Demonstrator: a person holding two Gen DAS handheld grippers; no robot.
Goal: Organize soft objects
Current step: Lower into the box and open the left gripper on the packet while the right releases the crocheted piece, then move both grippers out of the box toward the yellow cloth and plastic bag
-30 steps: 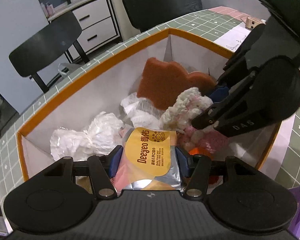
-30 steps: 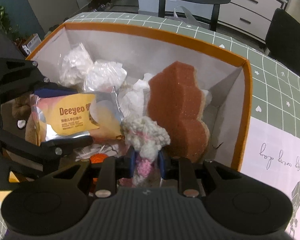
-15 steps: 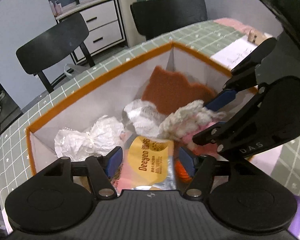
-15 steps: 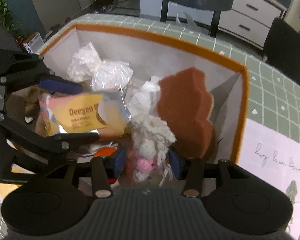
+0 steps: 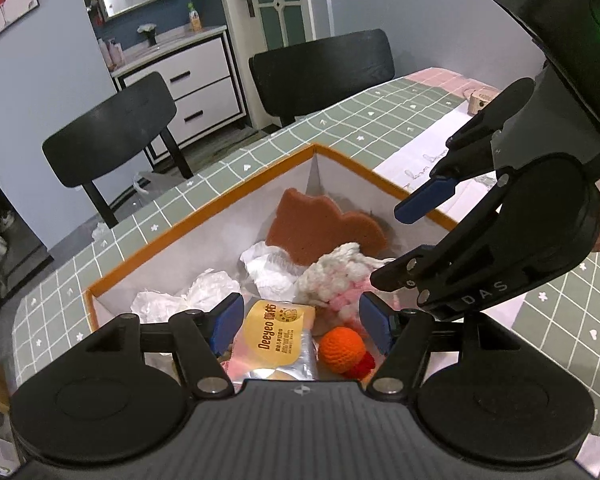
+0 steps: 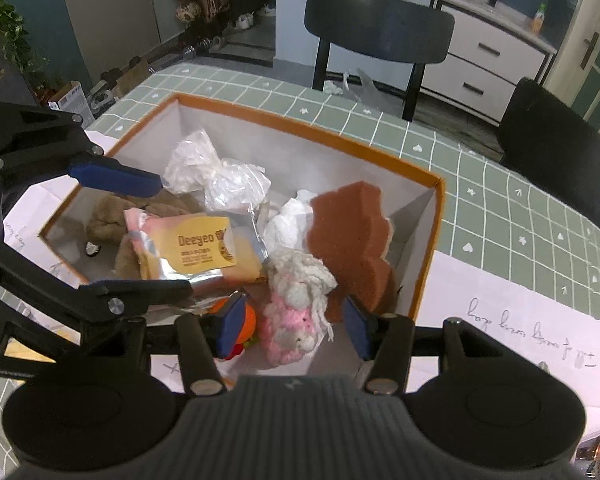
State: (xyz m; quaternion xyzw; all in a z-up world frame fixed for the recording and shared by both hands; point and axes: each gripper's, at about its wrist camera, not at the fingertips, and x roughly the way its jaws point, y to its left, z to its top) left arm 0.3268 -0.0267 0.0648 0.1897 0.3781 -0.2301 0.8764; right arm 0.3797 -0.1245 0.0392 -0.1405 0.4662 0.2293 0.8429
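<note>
An orange-rimmed white box (image 5: 260,184) (image 6: 300,124) holds soft things: a brown sponge (image 5: 320,228) (image 6: 352,232), a pink and white knitted toy (image 5: 340,276) (image 6: 296,304), a Deeyeo wipes pack (image 5: 278,336) (image 6: 200,248), an orange knitted ball (image 5: 342,348) (image 6: 248,320), crumpled white plastic (image 5: 188,300) (image 6: 216,176) and a brown plush (image 6: 108,220). My left gripper (image 5: 302,324) is open and empty above the wipes pack. My right gripper (image 6: 292,320) is open and empty above the knitted toy.
The box sits on a green checked tablecloth (image 5: 380,120) (image 6: 500,200). White paper with handwriting (image 6: 520,320) lies to the right of the box. Black chairs (image 5: 112,132) (image 6: 376,32) stand behind the table. A white drawer cabinet (image 5: 192,80) is against the wall.
Both grippers opened and let go: the left released the wipes pack, the right released the knitted toy. Both then rose up and back from the box.
</note>
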